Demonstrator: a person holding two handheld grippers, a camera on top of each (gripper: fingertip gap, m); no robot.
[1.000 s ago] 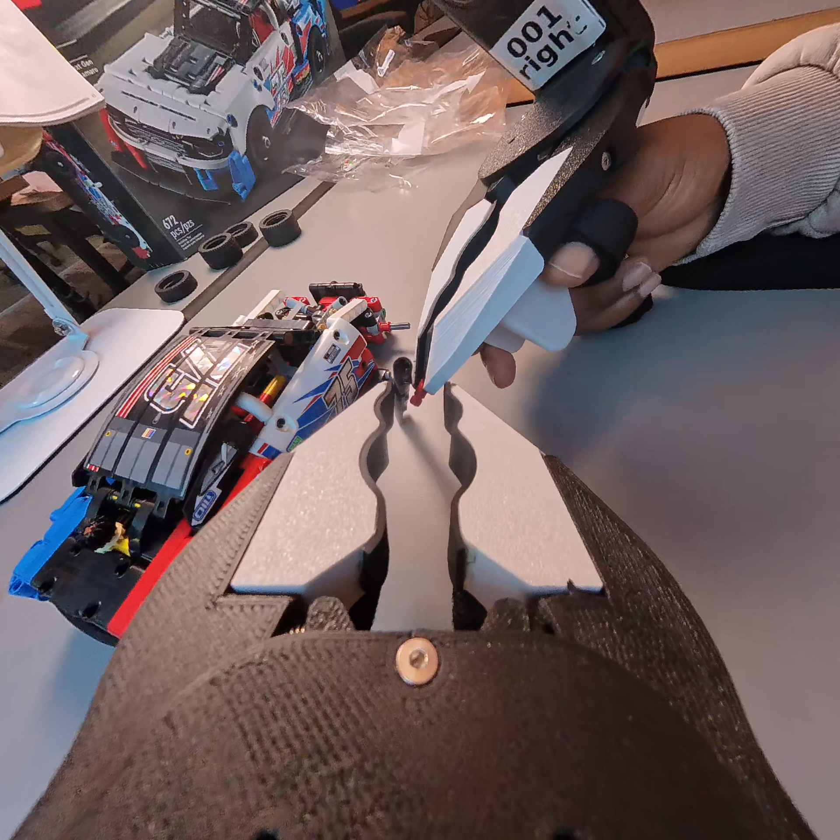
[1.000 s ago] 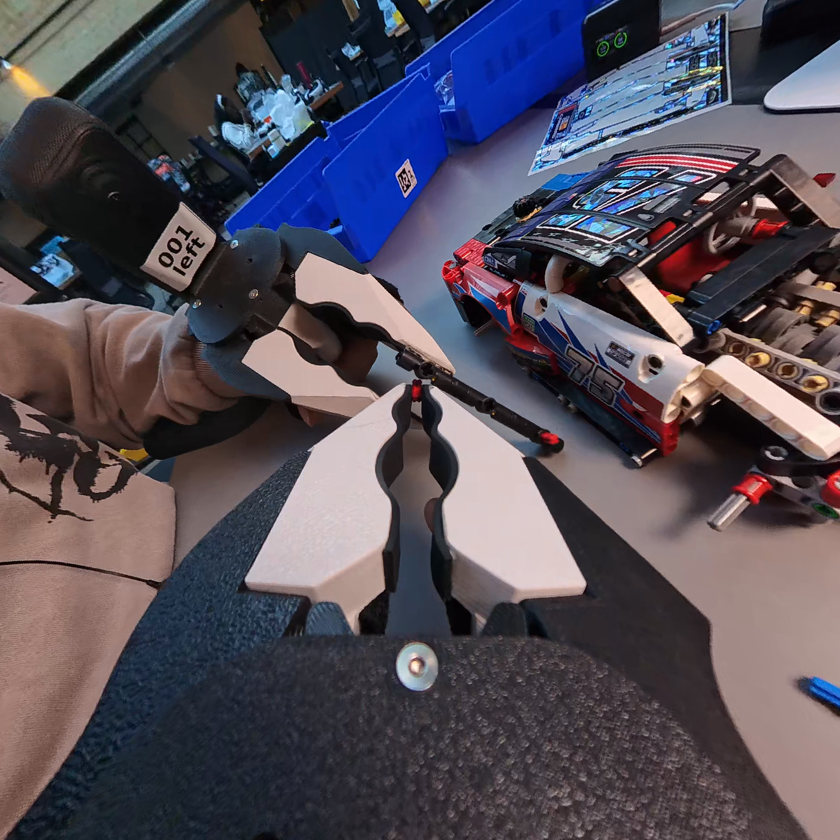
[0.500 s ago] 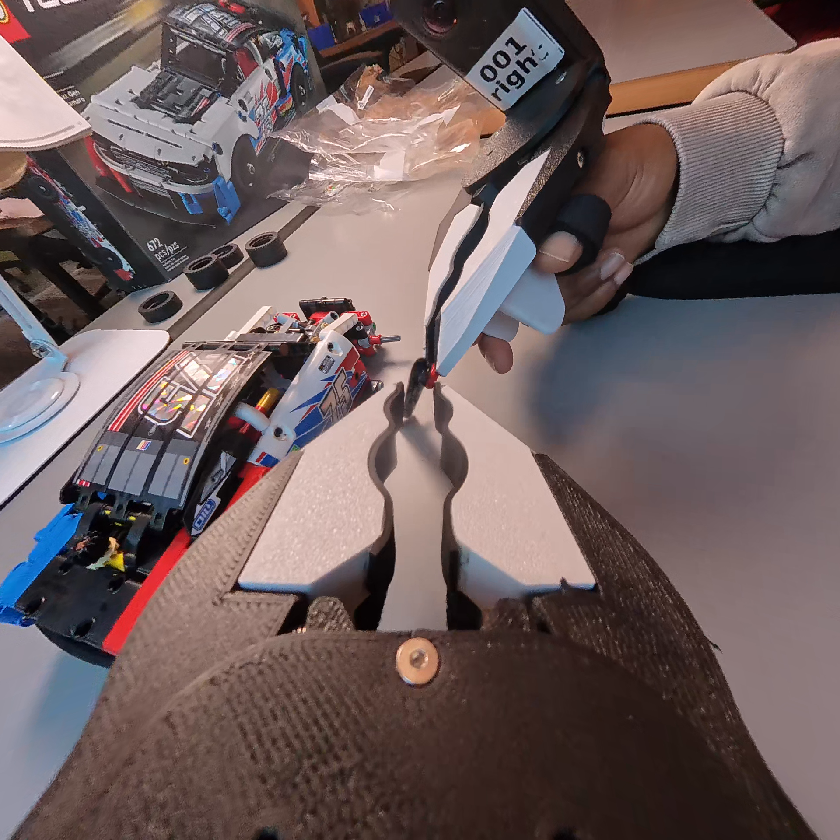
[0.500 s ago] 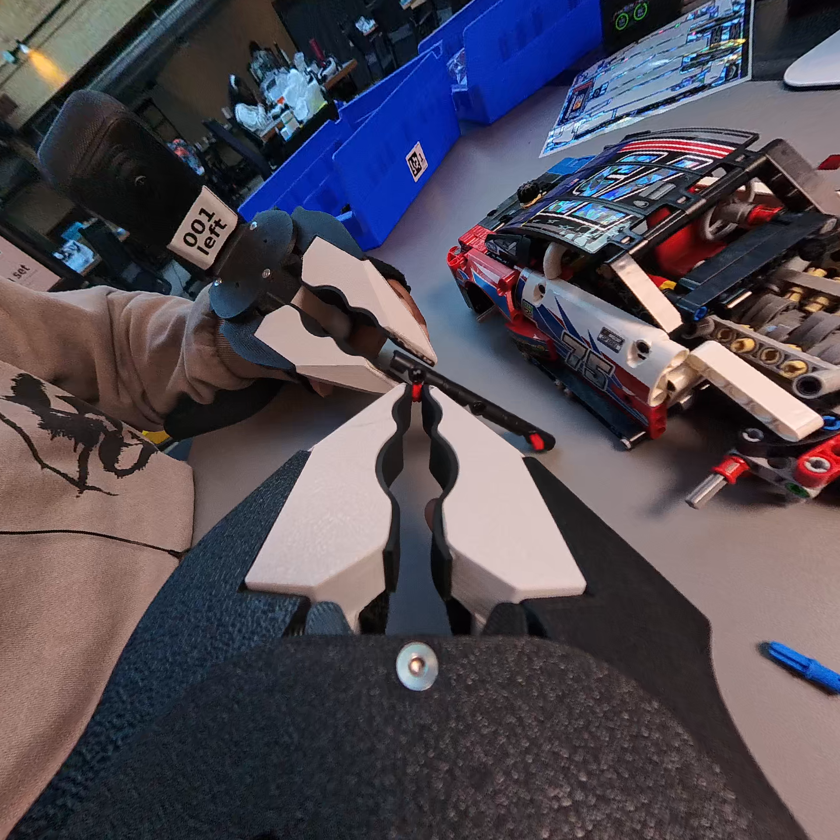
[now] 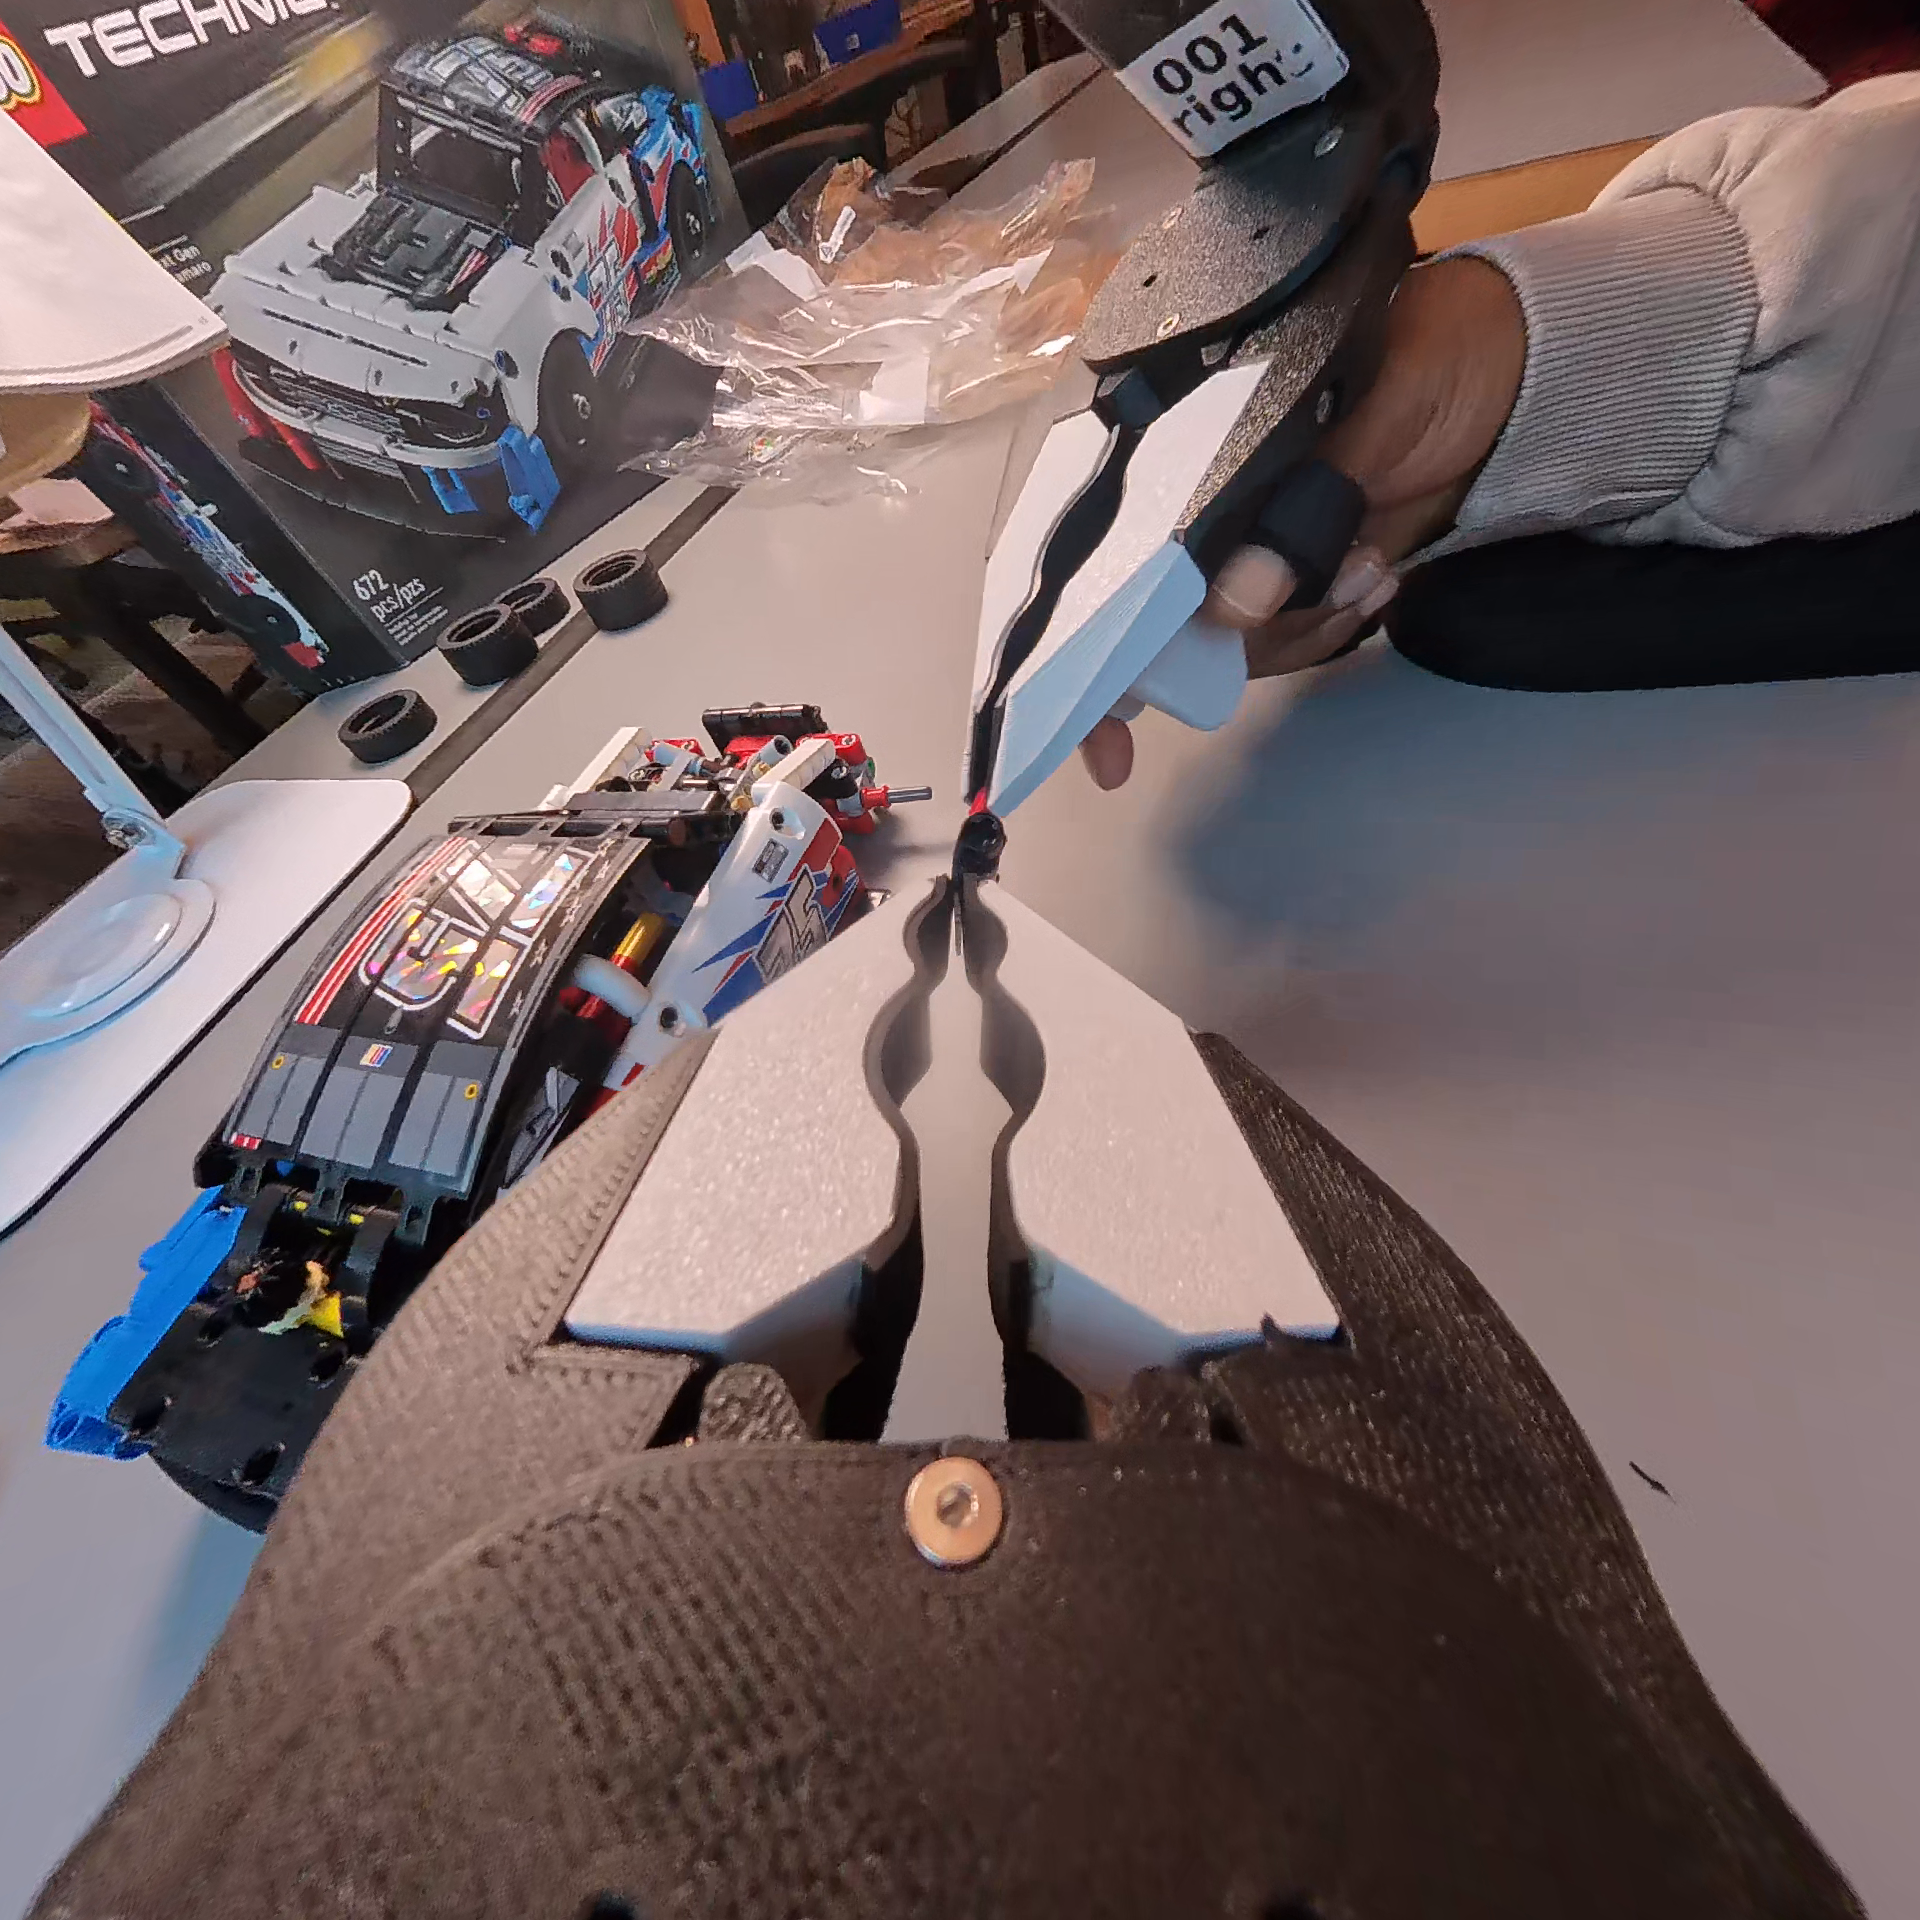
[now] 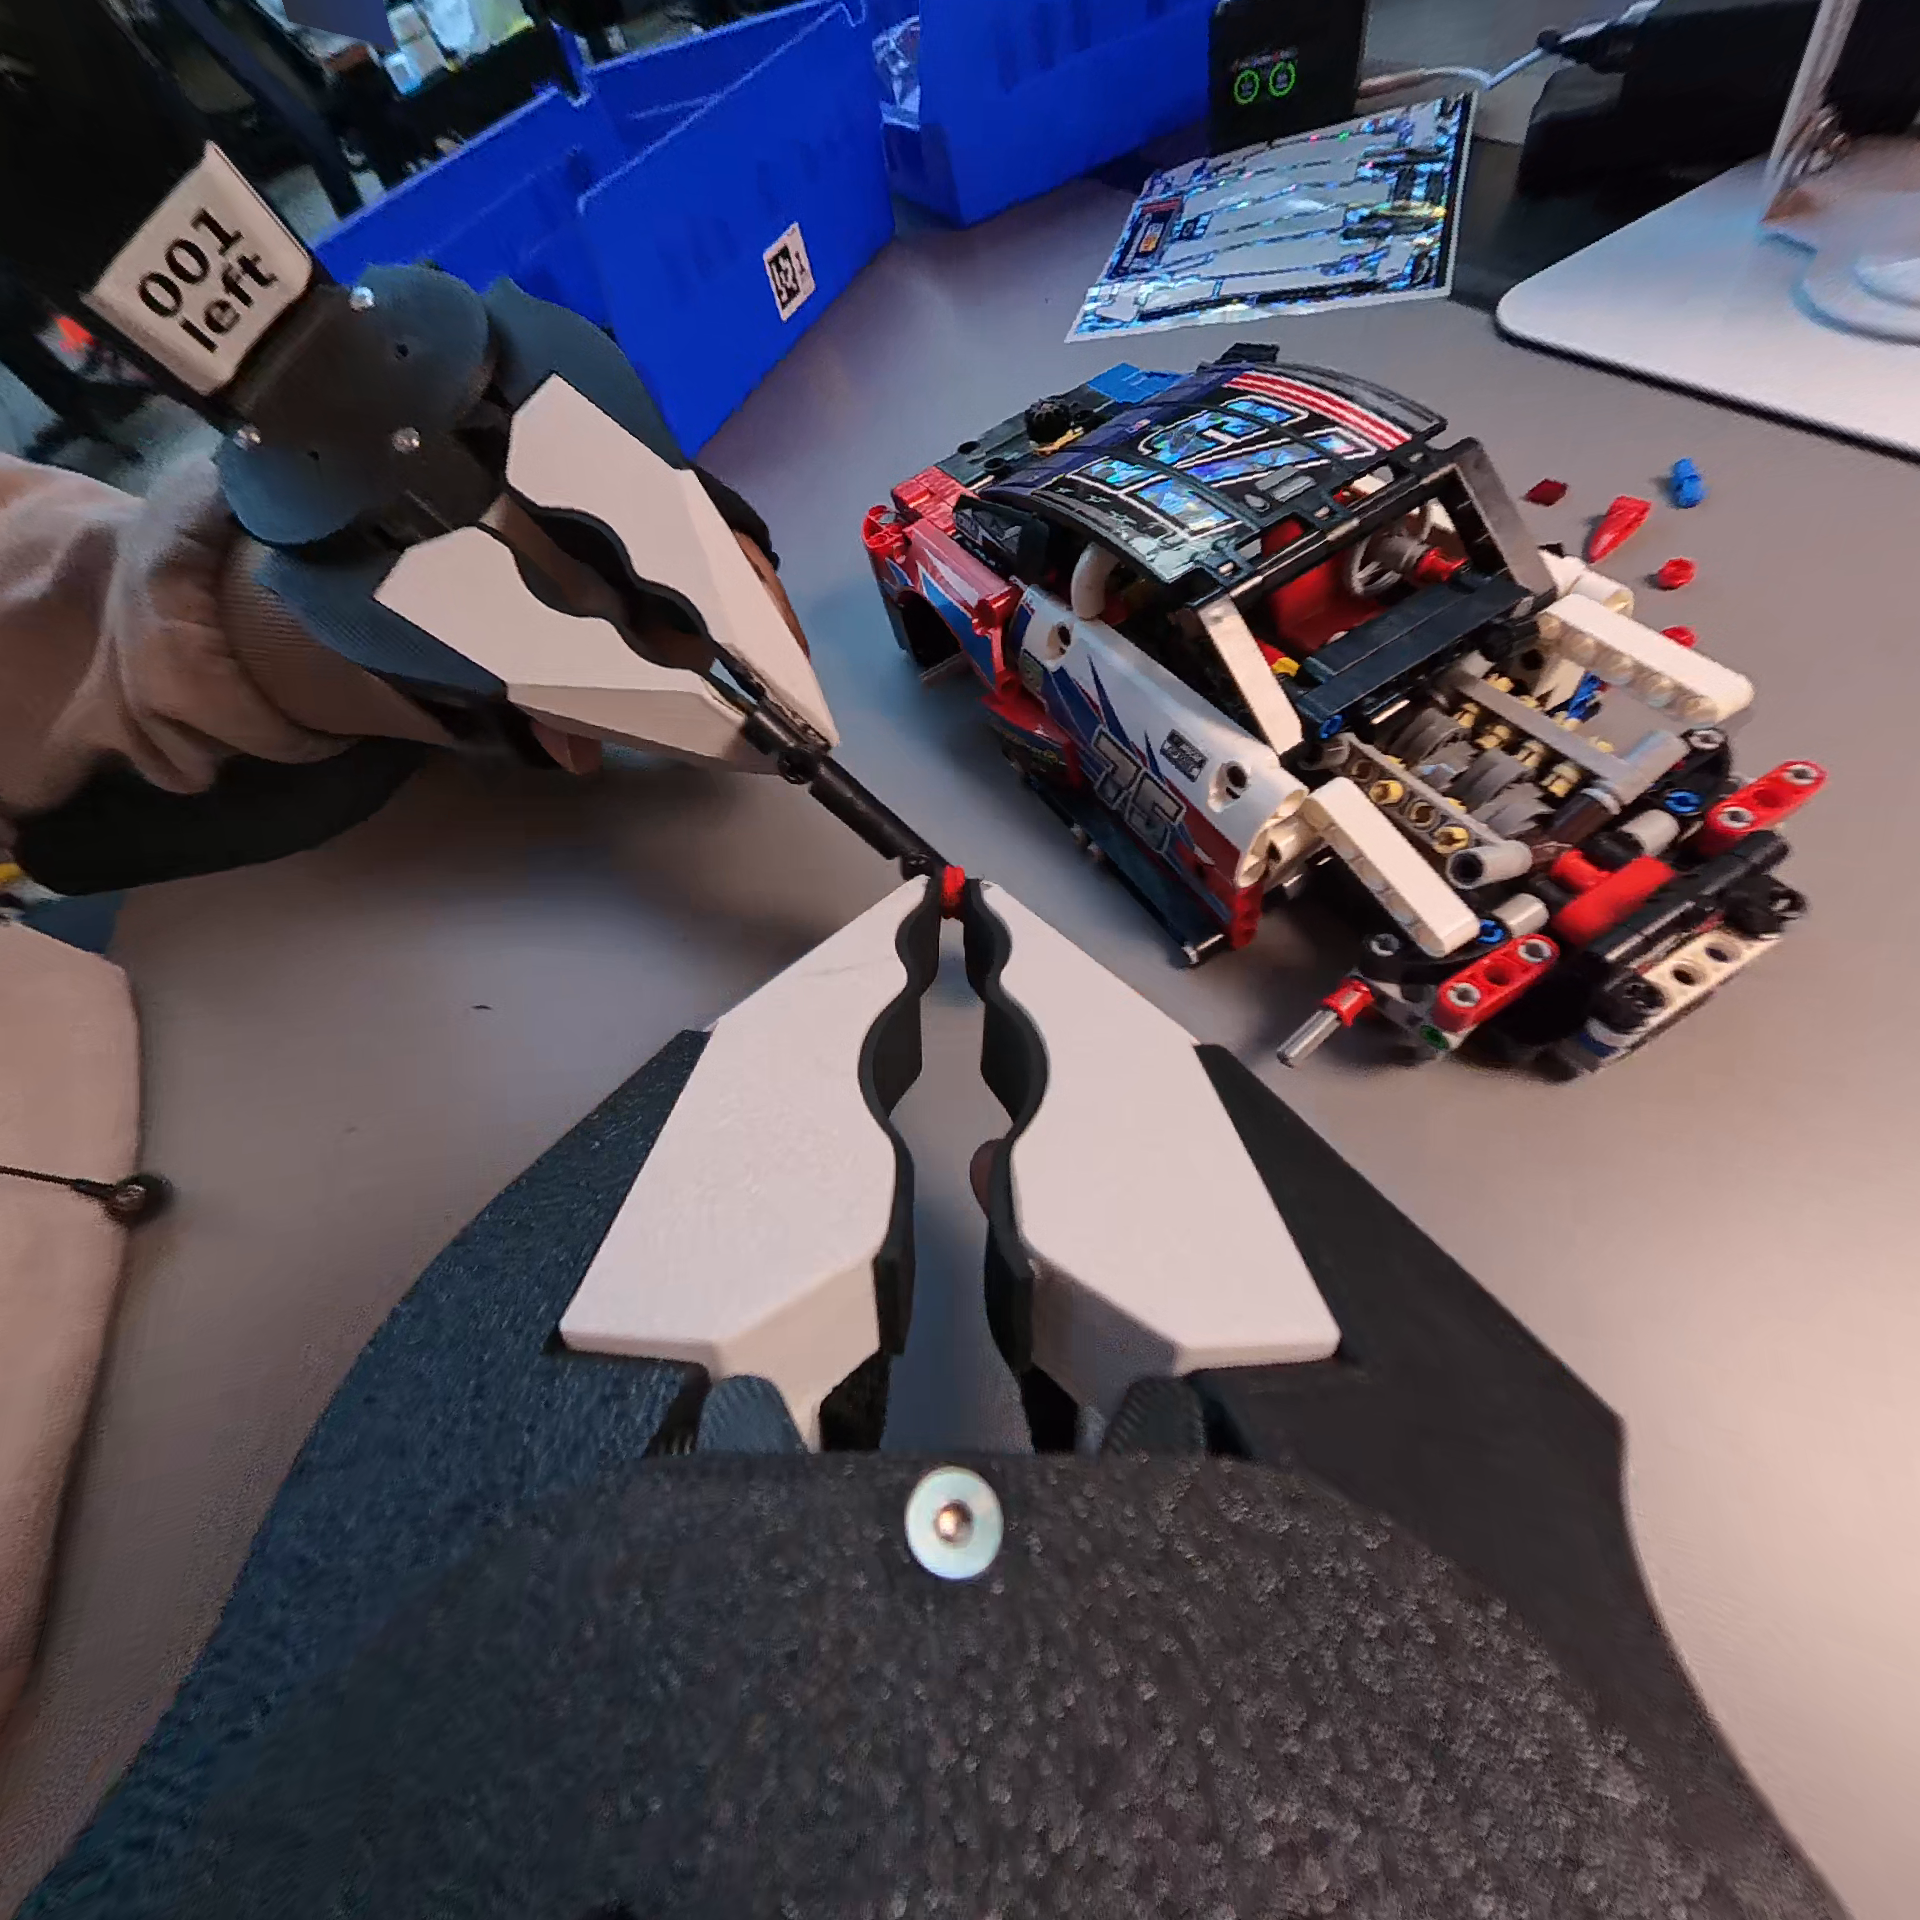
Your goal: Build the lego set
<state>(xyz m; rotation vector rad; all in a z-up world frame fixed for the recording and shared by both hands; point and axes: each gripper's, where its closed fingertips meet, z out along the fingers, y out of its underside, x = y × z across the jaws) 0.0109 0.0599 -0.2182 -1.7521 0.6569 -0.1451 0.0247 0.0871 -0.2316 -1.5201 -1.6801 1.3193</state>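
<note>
Because it is thin, light and stiff, the black axle (image 6: 852, 805) should twist or slip unless pinched squarely across its shaft. The left gripper (image 6: 805, 743) is clamped on one end, the right gripper (image 6: 951, 894) closed on the red pin (image 6: 951, 885) at the other, both above the table (image 6: 1558, 1299) beside the half-built car (image 6: 1299, 665).

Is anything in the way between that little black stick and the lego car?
Nothing visible. The black axle, held by the left gripper with the right gripper pinching its red tip, has only bare table between it and the car.
</note>
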